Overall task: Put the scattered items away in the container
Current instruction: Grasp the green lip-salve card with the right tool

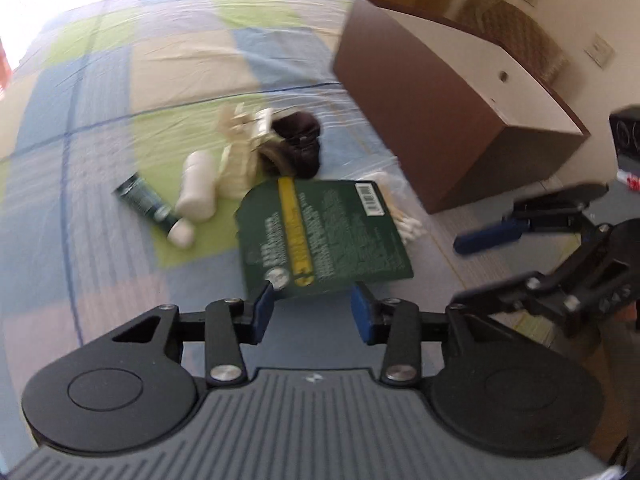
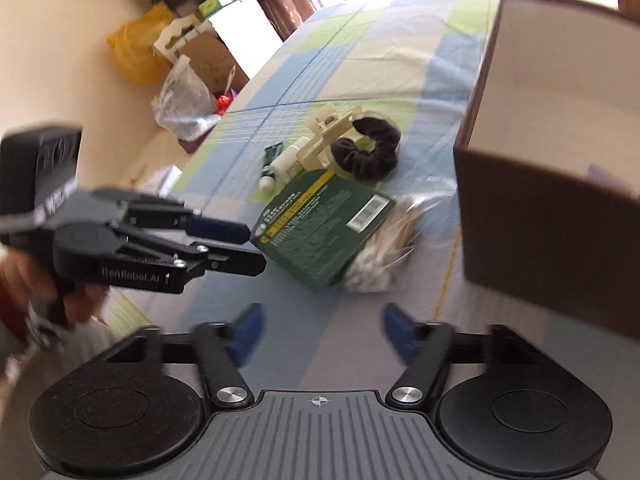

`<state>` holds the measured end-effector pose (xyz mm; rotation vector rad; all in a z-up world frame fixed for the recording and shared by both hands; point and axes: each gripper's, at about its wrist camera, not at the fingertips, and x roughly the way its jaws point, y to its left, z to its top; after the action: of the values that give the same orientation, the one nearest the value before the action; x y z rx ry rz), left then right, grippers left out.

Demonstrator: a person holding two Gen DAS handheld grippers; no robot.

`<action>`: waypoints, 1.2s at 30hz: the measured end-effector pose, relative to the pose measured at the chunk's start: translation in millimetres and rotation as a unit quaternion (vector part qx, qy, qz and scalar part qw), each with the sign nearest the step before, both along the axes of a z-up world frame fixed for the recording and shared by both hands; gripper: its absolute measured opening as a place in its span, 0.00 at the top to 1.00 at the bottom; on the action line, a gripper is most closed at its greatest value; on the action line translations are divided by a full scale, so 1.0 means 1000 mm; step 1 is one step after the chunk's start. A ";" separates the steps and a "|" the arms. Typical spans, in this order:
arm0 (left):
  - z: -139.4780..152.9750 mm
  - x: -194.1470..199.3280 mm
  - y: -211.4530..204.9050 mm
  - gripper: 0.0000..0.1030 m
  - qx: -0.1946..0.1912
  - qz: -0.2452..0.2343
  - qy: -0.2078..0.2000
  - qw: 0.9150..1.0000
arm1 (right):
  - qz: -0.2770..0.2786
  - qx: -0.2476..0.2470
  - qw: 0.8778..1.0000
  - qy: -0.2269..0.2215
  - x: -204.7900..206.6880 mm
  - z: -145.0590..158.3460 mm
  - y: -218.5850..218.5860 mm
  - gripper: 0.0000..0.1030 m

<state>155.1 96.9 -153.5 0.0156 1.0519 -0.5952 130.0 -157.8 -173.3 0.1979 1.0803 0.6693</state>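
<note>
A green flat box (image 1: 324, 232) (image 2: 324, 228) lies on the bed, partly over a bag of cotton swabs (image 1: 404, 220) (image 2: 380, 256). My left gripper (image 1: 312, 308) (image 2: 248, 246) is open, its blue pads flanking the green box's near edge. My right gripper (image 2: 324, 332) (image 1: 504, 224) is open and holds nothing, short of the swabs. Behind the green box lie a dark scrunchie (image 1: 300, 144) (image 2: 368, 152), a cream hair clip (image 1: 240, 148) (image 2: 324, 140), a white bottle (image 1: 198, 188) and a green tube (image 1: 148, 204). The open brown container (image 1: 440, 120) (image 2: 540, 220) stands to the right.
Everything rests on a checked blue, green and cream bedsheet (image 1: 100, 140). Beyond the bed's left edge are a yellow bag (image 2: 136, 52), cardboard boxes (image 2: 212, 56) and a clear plastic bag (image 2: 184, 100). A hand (image 2: 80, 304) holds the left gripper.
</note>
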 end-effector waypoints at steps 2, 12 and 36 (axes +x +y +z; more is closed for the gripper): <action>0.006 -0.004 0.014 0.64 -0.015 0.045 0.004 0.999 | -0.013 0.029 0.999 0.012 0.002 0.000 -0.002 0.40; 0.027 -0.009 0.048 0.55 -0.003 0.154 0.001 0.988 | 0.142 -0.132 0.972 -0.130 -0.011 0.030 0.065 0.39; 0.016 -0.007 0.067 0.49 0.014 0.181 0.016 0.983 | 0.395 -0.229 0.887 -0.068 0.069 -0.008 0.141 0.10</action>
<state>147.8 163.9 -137.3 -0.1582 1.0626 -0.2523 199.1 -16.9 -181.0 -0.7330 1.1398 1.1034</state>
